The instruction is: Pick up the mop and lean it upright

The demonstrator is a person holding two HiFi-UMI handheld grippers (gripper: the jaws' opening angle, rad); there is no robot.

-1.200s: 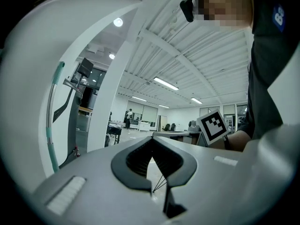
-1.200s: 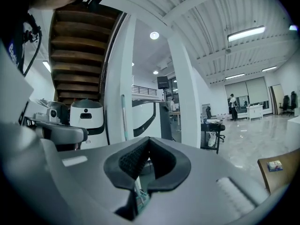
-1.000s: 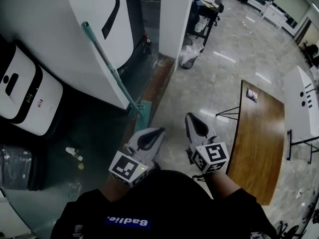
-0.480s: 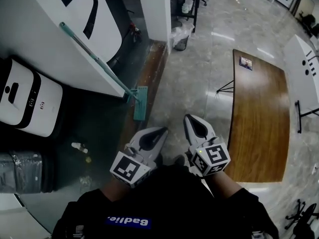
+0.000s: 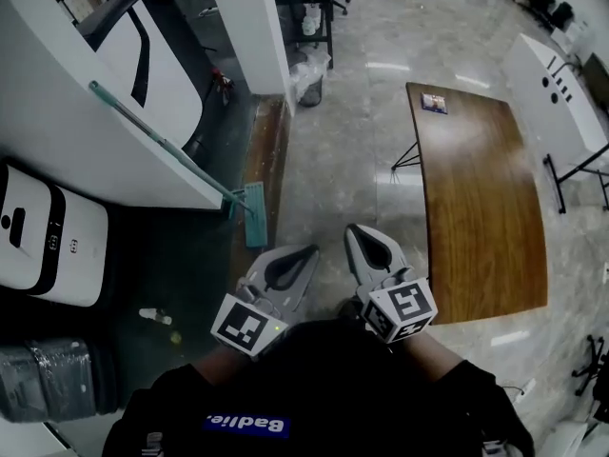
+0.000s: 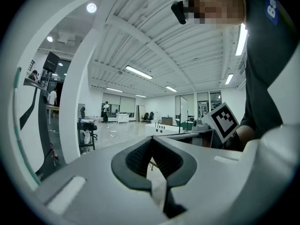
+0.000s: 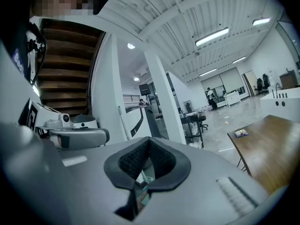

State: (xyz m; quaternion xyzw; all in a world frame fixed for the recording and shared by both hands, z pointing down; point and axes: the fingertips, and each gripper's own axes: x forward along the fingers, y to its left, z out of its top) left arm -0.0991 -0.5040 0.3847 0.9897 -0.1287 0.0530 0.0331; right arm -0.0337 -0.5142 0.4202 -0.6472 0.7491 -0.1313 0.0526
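The mop leans against a white wall panel at the left, its teal handle slanting down to the teal flat head on the floor. Both grippers are held close to my body, well short of the mop head. My left gripper is shut with nothing in it. My right gripper is likewise shut and empty. In the left gripper view the handle shows as a thin teal line at the far left edge, and the left gripper has its tips together. The right gripper also has its tips meeting.
A long wooden table stands to the right on thin black legs. A white machine and a wrapped dark cylinder sit at the left. A bagged bin stands by the white pillar. Small litter lies on the dark floor.
The mop and wall have slid leftward and upward in the head view, and more of the wooden table shows. Both grippers stay shut, empty and side by side.
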